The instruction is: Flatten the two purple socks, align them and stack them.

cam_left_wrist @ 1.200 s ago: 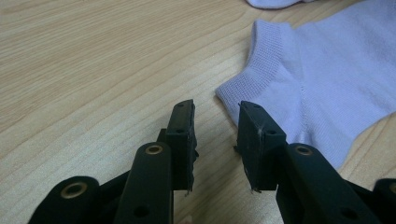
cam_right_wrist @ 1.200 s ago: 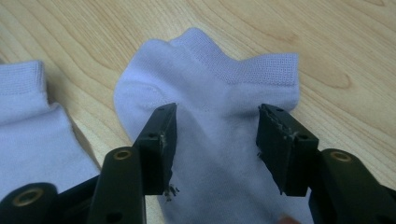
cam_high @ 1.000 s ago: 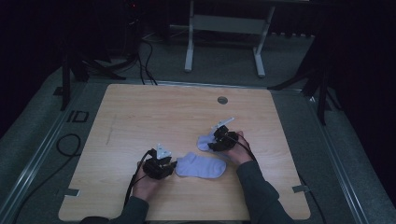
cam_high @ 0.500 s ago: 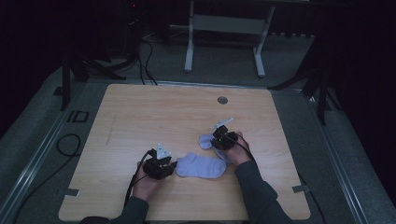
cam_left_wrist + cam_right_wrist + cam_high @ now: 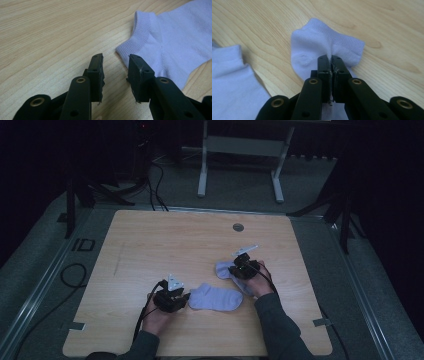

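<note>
A dim room surrounds a pale wooden tabletop (image 5: 150, 245), with a grey metal frame standing on the floor beyond its far edge. Two light lilac ankle socks lie on the near half. The nearer sock (image 5: 217, 297) lies flat close to the near edge, about midway between the left and right edges; the farther sock (image 5: 226, 269) sits just beyond it, toward the right edge. The left hand-held gripper (image 5: 115, 68) rests low over the wood at the cuff corner of the nearer sock, its jaws parted a moderate way with nothing between them, one jaw tip just beside the fabric. The right hand-held gripper (image 5: 330, 60) has just been closing and is now pinched tight on a fold of the farther sock, near its ribbed cuff, fabric bunched between the jaws
</note>
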### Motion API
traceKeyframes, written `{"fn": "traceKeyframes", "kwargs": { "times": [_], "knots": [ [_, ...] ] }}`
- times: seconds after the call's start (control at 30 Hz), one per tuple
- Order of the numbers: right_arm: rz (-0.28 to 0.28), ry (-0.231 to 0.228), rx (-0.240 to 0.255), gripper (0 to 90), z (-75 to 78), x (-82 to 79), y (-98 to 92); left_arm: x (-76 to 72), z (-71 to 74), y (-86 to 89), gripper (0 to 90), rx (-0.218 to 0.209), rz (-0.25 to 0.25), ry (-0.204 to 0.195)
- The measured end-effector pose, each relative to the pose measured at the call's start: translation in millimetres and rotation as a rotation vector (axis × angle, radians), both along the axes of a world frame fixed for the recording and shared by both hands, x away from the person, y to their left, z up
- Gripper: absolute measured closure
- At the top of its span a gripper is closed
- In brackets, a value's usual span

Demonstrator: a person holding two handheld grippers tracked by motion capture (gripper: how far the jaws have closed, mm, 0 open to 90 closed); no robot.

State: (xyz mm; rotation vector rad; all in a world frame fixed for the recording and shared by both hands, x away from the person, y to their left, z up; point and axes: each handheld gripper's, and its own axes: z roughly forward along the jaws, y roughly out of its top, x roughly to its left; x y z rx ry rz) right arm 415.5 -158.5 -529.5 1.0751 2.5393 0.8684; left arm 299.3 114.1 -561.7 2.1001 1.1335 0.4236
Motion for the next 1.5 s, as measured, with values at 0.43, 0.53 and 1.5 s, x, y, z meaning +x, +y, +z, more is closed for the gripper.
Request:
{"fn": "traceKeyframes", "kwargs": {
  "times": [0.43, 0.53, 1.5],
  "knots": [
    [0.044, -0.091, 0.090, 86.6, 29.5, -26.1, -14.3, -0.2, -0.1, -0.1, 65.6, 0.001, 0.004, -0.001],
    [0.059, -0.121, 0.116, 86.3, 39.9, -33.0, -17.5, -0.2, -0.2, -0.1, 65.6, -0.001, 0.005, -0.002],
    [0.212, -0.193, 0.132, 86.2, 64.5, -72.2, 3.3, -0.4, -0.3, -0.5, 65.5, -0.001, 0.007, -0.004]
  ]
}}
